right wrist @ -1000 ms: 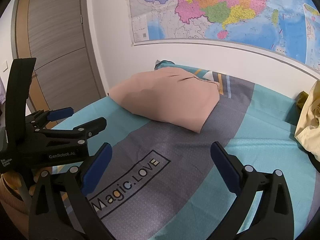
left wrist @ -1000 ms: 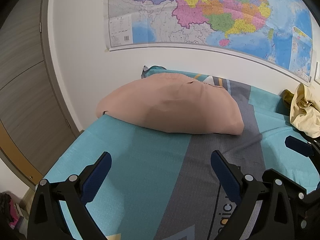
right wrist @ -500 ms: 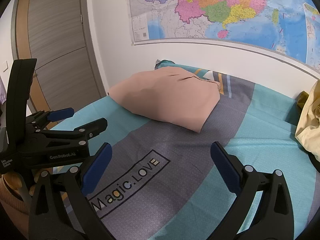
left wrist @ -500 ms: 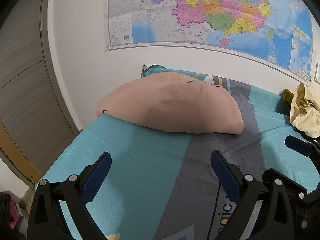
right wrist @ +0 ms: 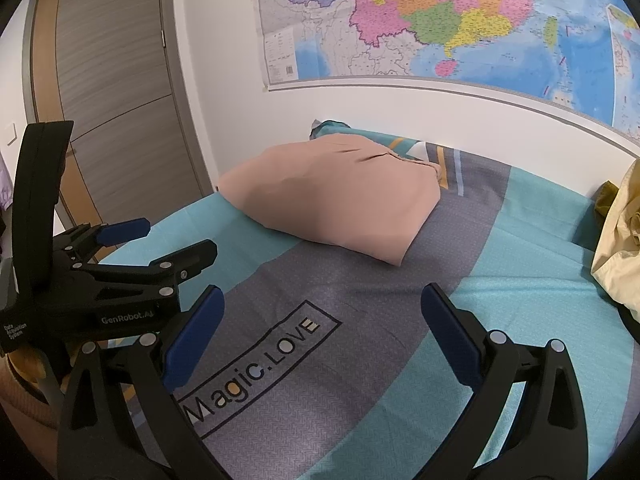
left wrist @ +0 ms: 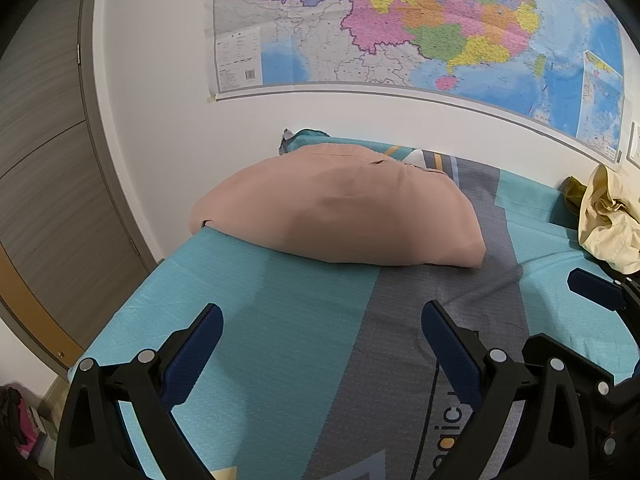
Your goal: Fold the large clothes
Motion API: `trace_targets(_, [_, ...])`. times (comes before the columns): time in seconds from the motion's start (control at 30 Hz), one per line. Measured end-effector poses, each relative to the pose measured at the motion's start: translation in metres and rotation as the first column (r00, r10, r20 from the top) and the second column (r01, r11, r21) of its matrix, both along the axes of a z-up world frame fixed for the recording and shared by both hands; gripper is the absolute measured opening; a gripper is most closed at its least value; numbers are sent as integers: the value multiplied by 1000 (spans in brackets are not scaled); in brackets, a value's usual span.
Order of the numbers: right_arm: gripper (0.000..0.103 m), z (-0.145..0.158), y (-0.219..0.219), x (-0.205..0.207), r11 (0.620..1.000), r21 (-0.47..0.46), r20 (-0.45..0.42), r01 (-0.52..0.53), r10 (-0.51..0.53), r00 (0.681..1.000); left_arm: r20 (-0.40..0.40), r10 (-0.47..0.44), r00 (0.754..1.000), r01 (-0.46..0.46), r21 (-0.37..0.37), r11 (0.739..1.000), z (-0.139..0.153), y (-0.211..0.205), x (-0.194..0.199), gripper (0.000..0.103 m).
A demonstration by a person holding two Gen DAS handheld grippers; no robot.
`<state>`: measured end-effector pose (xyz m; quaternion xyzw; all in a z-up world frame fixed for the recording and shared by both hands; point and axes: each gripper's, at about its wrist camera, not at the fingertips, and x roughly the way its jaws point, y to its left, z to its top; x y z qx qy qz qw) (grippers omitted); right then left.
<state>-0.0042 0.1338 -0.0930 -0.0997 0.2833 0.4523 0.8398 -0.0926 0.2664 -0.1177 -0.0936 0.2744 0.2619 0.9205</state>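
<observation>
A pale yellow garment (left wrist: 608,220) lies crumpled at the bed's right side, and it also shows at the right edge as the yellow garment (right wrist: 620,248). My left gripper (left wrist: 322,330) hovers open over the teal and grey bedsheet (left wrist: 280,320), nothing between its blue pads. My right gripper (right wrist: 322,312) is open too, above the printed "Magic.LOVE" box (right wrist: 256,368). The left gripper's body (right wrist: 100,280) shows at the left of the right wrist view, and the right gripper's blue pad (left wrist: 592,286) at the right of the left wrist view. Both are well short of the garment.
A pink pillow (left wrist: 340,216) lies at the head of the bed by the white wall, under a large map (left wrist: 400,28). A grey wooden door (right wrist: 112,100) stands to the left. The bed's left edge (left wrist: 120,320) drops to the floor.
</observation>
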Motion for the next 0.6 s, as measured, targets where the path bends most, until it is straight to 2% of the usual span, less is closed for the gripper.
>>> trace_targets(0.6, [97,-1,0,1,1000,5,-9,4,-4,1000,-8,-9,1000,9,-16,1000,-3,-2,4,96])
